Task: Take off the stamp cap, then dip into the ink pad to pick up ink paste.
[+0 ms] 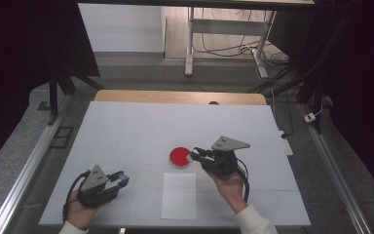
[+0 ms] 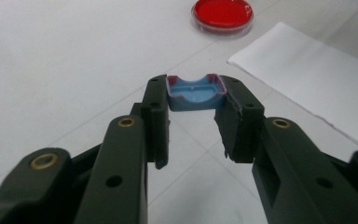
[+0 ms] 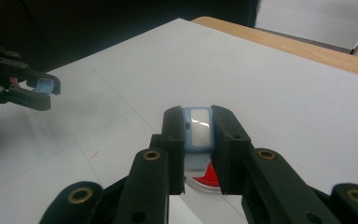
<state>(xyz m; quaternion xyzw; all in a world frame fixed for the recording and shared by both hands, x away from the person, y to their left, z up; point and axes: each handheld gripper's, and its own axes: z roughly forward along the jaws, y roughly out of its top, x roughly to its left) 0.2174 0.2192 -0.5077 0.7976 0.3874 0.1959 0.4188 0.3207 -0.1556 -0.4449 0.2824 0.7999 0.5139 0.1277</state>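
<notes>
Bench (image 1: 126, 126), white: our right gripper (image 1: 198, 155) is held level over the red dish (image 1: 180, 156), jaws pinching a blue case (image 3: 199, 128) at their tips. Our left gripper (image 1: 121, 178) is low near the front edge, jaws clamping a blue tray piece (image 2: 195, 93).

Dish (image 1: 181, 157) sits mid-table (image 1: 126, 126); paper sheet (image 1: 179, 195) lies just before it, right tongs (image 1: 193, 155) touching its right edge, left tongs (image 1: 122, 178) well left.

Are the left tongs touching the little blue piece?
Touching. In the left gripper view, the left tongs squeeze the blue piece from both sides, with no gap at either pad.
</notes>
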